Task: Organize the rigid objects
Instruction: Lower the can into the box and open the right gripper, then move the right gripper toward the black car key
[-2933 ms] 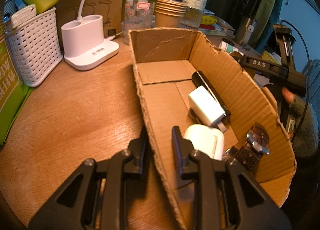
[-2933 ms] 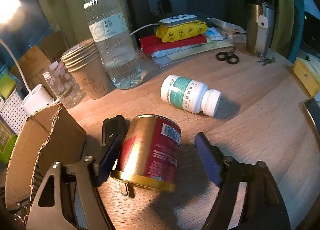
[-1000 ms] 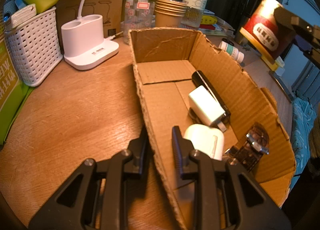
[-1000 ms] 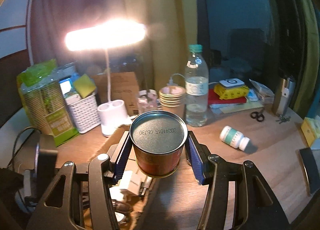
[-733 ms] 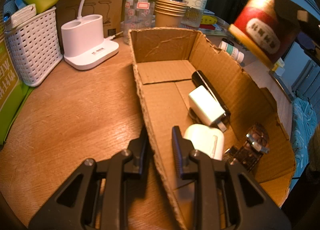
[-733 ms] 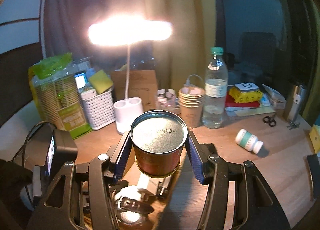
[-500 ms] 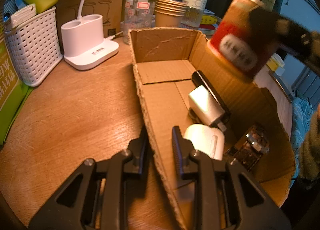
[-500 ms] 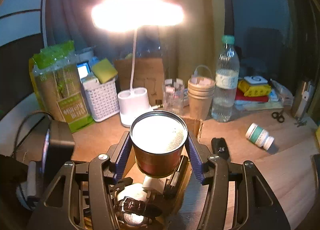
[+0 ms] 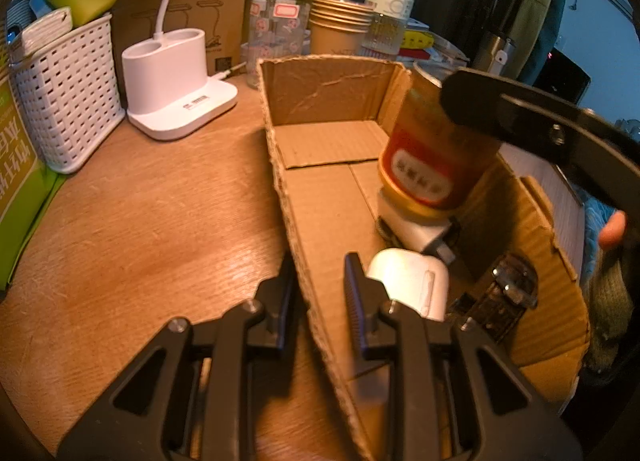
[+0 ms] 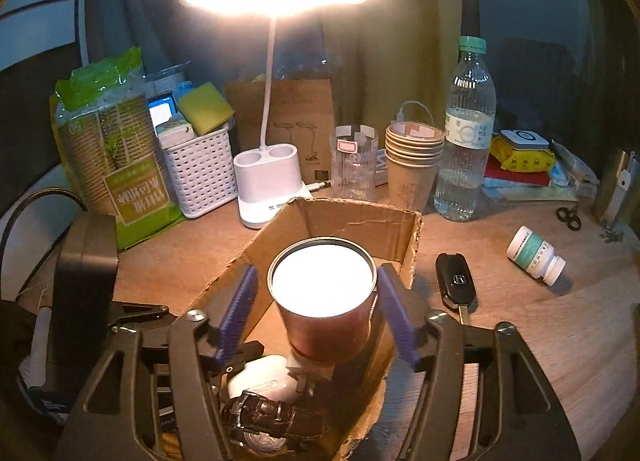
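A red and gold tin can (image 9: 430,157) stands tilted inside the open cardboard box (image 9: 332,101), resting on a white charger (image 9: 416,231). In the right wrist view the can (image 10: 324,301) sits between my right gripper's (image 10: 320,313) blue pads (image 10: 240,307), which stand apart from its sides, open. My left gripper (image 9: 318,293) is shut on the box's near left wall. The box also holds a white earbud case (image 9: 408,281) and a dark watch (image 9: 500,293).
A car key (image 10: 456,281) and a pill bottle (image 10: 536,255) lie on the wooden table right of the box. Behind the box stand a lamp base (image 9: 172,89), white basket (image 9: 64,89), glass (image 10: 354,165), paper cups (image 10: 414,165) and water bottle (image 10: 466,141).
My right gripper carried the can from the table over the box, lowered it onto the charger, and its pads have spread off the can. My left gripper has stayed clamped on the box wall.
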{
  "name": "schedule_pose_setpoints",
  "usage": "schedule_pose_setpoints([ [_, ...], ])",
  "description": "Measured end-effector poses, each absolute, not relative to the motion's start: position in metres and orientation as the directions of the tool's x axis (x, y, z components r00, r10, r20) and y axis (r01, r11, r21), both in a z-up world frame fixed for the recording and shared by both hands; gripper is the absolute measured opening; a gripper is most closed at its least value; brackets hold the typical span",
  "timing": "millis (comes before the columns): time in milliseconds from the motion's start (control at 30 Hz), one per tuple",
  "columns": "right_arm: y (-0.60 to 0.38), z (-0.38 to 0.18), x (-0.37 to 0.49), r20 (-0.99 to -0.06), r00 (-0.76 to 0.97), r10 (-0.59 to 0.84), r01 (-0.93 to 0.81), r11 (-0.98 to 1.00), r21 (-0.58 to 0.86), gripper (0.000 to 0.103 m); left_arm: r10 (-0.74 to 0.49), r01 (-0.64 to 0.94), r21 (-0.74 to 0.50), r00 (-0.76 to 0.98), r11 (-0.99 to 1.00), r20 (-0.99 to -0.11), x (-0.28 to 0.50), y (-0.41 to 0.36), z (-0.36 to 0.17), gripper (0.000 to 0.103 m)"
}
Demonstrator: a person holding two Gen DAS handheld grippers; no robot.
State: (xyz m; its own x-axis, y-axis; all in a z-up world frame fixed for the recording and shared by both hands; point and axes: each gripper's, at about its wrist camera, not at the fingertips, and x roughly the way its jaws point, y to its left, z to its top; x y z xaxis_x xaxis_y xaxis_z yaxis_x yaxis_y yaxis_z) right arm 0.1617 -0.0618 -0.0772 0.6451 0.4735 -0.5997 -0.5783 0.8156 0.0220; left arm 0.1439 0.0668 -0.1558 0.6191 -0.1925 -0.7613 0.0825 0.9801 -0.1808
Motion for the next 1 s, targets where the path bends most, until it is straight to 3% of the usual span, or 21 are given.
schedule_pose_setpoints([
  [467, -0.080, -0.062, 0.161, -0.545, 0.696, 0.467, -0.540, 0.841, 0.032, 0.071, -0.193, 0.083, -0.182, 0.619, 0.980, -0.761, 0.142, 0.065, -0.157, 0.026],
  [1000, -0.134, -0.063, 0.186, -0.522, 0.779, 0.346, -0.390, 0.920, 0.028, 0.077, -0.194, 0.083, -0.182, 0.618, 0.980, -0.762, 0.141, 0.065, -0.157, 0.026],
])
